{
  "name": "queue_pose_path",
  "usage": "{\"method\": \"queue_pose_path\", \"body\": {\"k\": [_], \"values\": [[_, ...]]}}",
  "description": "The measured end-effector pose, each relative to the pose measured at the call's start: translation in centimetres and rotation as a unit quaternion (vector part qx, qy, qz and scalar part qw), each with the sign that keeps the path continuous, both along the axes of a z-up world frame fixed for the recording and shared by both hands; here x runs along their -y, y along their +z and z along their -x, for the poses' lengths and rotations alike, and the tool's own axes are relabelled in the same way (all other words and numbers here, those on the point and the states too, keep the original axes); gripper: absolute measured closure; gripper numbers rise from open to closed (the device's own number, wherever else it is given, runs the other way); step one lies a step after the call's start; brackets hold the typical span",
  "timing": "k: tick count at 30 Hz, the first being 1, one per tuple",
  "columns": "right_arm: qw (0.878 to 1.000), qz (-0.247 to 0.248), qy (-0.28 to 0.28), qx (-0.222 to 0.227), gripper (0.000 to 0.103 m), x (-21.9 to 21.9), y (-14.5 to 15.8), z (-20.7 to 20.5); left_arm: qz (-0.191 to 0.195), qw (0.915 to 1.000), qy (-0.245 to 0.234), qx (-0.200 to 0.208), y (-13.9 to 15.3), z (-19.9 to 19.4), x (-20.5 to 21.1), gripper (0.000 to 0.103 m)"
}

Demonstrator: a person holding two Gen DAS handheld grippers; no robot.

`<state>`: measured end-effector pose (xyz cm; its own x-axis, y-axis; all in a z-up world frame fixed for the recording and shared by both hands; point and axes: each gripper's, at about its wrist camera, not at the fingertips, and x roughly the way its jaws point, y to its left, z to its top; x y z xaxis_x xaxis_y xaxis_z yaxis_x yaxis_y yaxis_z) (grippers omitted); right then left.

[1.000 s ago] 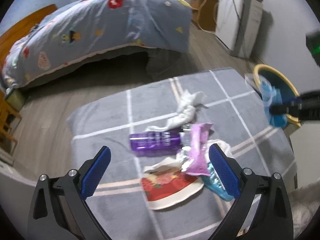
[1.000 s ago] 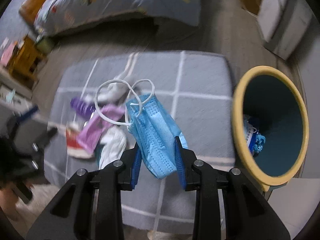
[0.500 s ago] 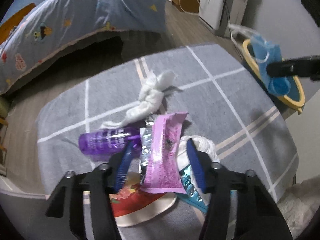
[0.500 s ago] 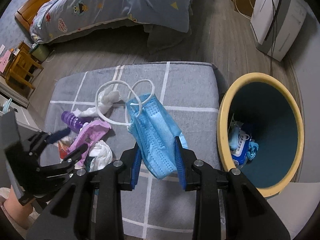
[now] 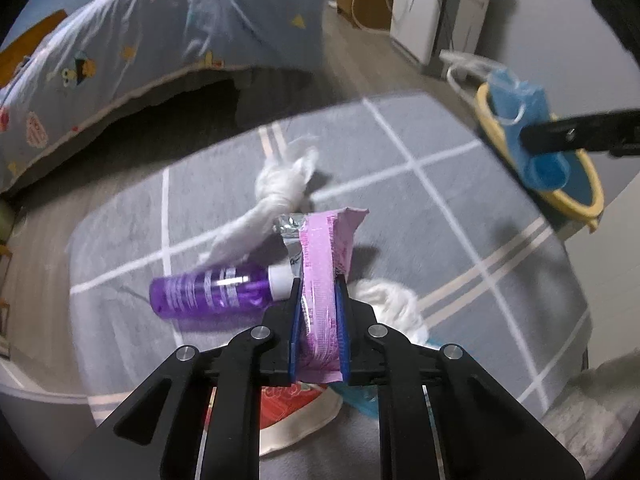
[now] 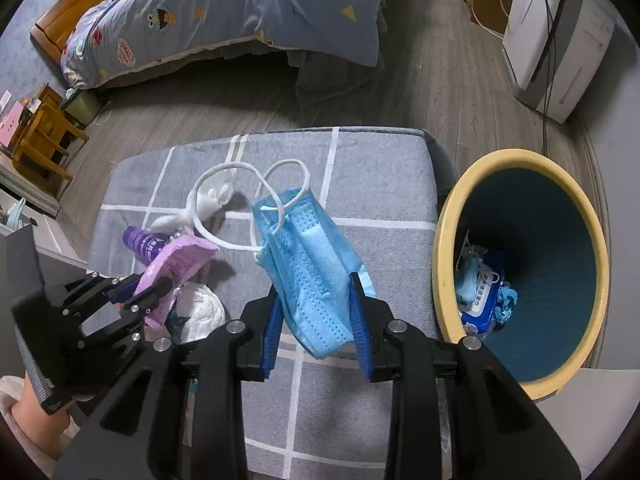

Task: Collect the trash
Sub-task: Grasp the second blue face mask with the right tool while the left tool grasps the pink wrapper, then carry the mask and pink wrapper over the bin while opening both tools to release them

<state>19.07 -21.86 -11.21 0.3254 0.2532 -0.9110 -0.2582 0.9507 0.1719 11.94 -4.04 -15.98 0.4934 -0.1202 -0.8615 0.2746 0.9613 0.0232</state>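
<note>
My left gripper (image 5: 319, 286) is closing on a pink wrapper (image 5: 326, 256), and its blue pads press both sides of it. The wrapper stands up from a trash pile on the grey checked rug (image 5: 420, 216). Beside it lie a purple bottle (image 5: 212, 292), a twisted white tissue (image 5: 276, 196) and a crumpled white tissue (image 5: 390, 304). My right gripper (image 6: 318, 304) is shut on a blue face mask (image 6: 310, 264) held above the rug, left of the yellow bin (image 6: 516, 160). In the right wrist view the left gripper (image 6: 154, 286) holds the pink wrapper (image 6: 176, 258).
The yellow bin with a blue inside holds a wipes pack (image 6: 482, 292) and other trash. A red and white wrapper (image 5: 296, 416) and a teal one (image 5: 360, 398) lie under my left gripper. A bed (image 6: 224, 16) stands behind the rug, a white appliance (image 6: 556, 40) at the back right.
My left gripper dropped onto the trash pile and its jaws went from wide open to pressing the pink wrapper. The right gripper kept its hold on the mask and stayed still.
</note>
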Motion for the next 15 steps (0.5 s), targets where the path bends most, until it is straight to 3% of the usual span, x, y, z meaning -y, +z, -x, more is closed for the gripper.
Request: {"method": "queue_pose_path", "body": {"k": [15], "values": [[0.999, -0.046, -0.022, 0.015, 0.073, 1.8, 2.2, -0.4, 0.045, 0.9955, -0.027, 0.078, 6.5, 1.0, 1.9, 0.087]]}}
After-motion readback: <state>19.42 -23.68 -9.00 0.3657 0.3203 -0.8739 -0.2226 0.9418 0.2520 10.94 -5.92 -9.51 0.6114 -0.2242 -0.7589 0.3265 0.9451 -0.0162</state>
